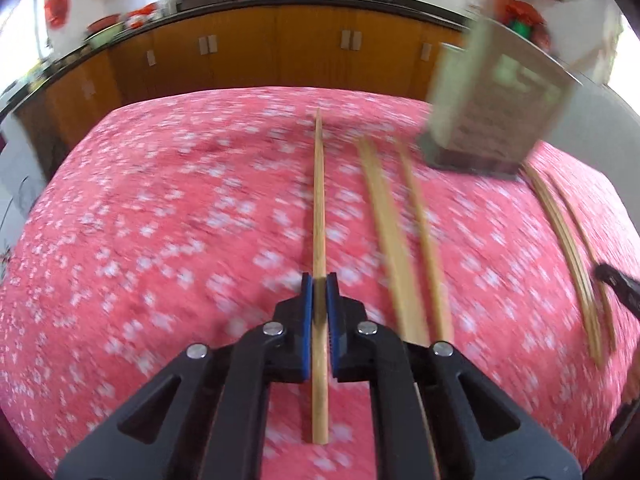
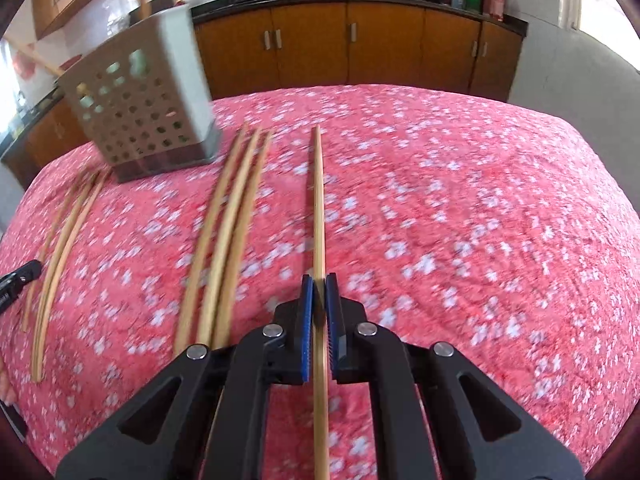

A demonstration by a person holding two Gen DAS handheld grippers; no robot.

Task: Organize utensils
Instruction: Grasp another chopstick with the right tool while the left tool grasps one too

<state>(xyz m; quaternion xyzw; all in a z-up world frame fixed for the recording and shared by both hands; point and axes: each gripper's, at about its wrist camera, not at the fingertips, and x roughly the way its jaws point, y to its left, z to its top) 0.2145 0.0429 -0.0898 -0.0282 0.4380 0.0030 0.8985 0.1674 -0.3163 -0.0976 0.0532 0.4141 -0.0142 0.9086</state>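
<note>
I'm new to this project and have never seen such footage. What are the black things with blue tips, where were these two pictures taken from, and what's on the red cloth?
They are hand-held tongs; a person carries one in each hand. A camera on each looks forward along its two fingers, so one picture comes from the left tongs and one from the right tongs. Each pair is shut on a single wooden chopstick, pinched between the blue pads. On the table's red flowered cloth lie more loose chopsticks in small groups, beside a grey perforated utensil holder, which already has a chopstick or two standing in it. Behind are wooden kitchen cabinets. The pictures are somewhat blurred.
</note>
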